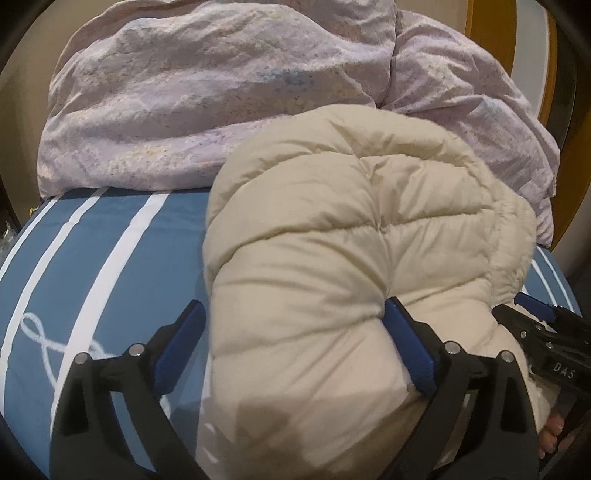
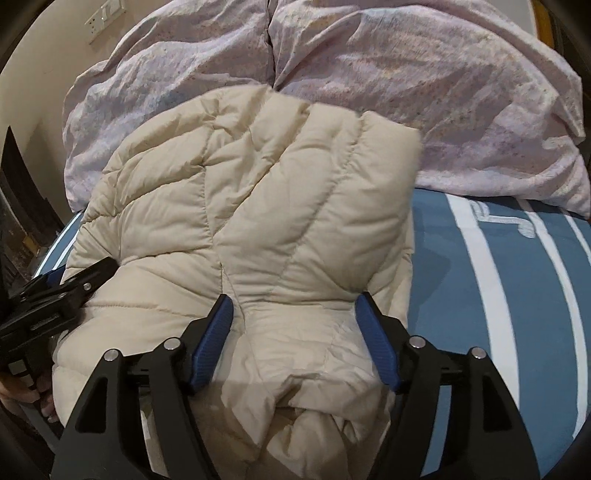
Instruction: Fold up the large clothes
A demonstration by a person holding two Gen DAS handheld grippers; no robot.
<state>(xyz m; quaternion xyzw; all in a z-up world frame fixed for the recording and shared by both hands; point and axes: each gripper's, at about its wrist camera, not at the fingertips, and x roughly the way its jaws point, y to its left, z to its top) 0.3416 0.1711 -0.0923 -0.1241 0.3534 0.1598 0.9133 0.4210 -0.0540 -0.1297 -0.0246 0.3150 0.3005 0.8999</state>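
A cream quilted puffer jacket (image 1: pixel 332 240) lies bunched on the blue striped bed; it also shows in the right wrist view (image 2: pixel 258 206). My left gripper (image 1: pixel 295 347) has its blue jaws spread wide, with a thick fold of the jacket between them. My right gripper (image 2: pixel 295 339) also stands with jaws spread around a bulge of the jacket's near edge. The right gripper shows at the right edge of the left wrist view (image 1: pixel 546 332), and the left gripper at the left edge of the right wrist view (image 2: pixel 55 291). The jacket's far end rests against the pillows.
Lilac floral pillows (image 1: pixel 203 103) are piled at the head of the bed, also seen in the right wrist view (image 2: pixel 443 92). The blue bedsheet with white stripes (image 1: pixel 92 258) lies bare left of the jacket and right of it (image 2: pixel 498 295). A wall socket (image 2: pixel 105 16) is behind.
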